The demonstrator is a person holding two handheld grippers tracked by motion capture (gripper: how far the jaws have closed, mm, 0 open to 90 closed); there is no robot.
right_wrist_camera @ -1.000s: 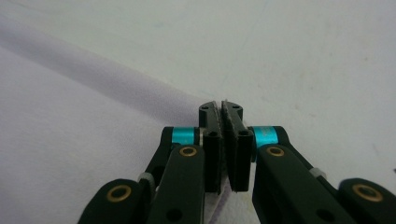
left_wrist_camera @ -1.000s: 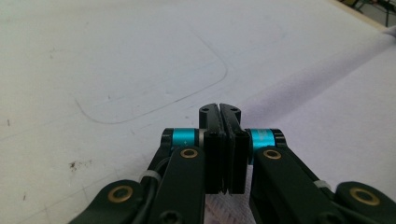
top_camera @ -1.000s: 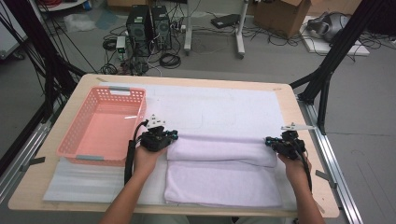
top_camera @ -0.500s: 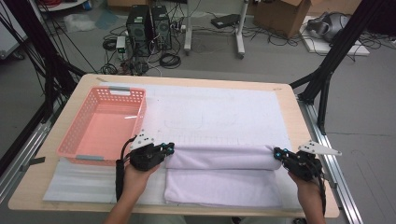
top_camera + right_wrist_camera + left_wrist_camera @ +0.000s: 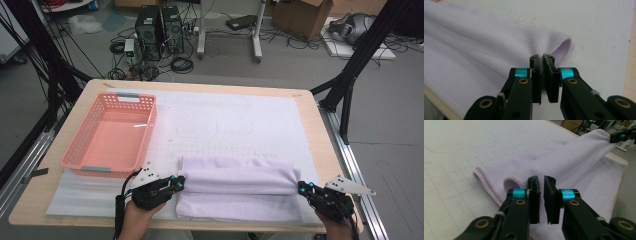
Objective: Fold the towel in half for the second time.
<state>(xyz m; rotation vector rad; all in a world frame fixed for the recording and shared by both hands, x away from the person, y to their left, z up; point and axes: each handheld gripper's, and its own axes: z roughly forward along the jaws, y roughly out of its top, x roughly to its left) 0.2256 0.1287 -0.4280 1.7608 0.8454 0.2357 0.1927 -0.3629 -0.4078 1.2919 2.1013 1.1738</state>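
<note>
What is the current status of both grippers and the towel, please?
Left gripper jaws just opening, nothing between. Right gripper near shut at the lavender towel end, grip unclear. Towel folded. Pink basket stands apart.

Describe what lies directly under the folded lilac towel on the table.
The lilac towel lies on a white gridded mat covering the wooden table. The mat's grid beneath the towel is hidden.
</note>
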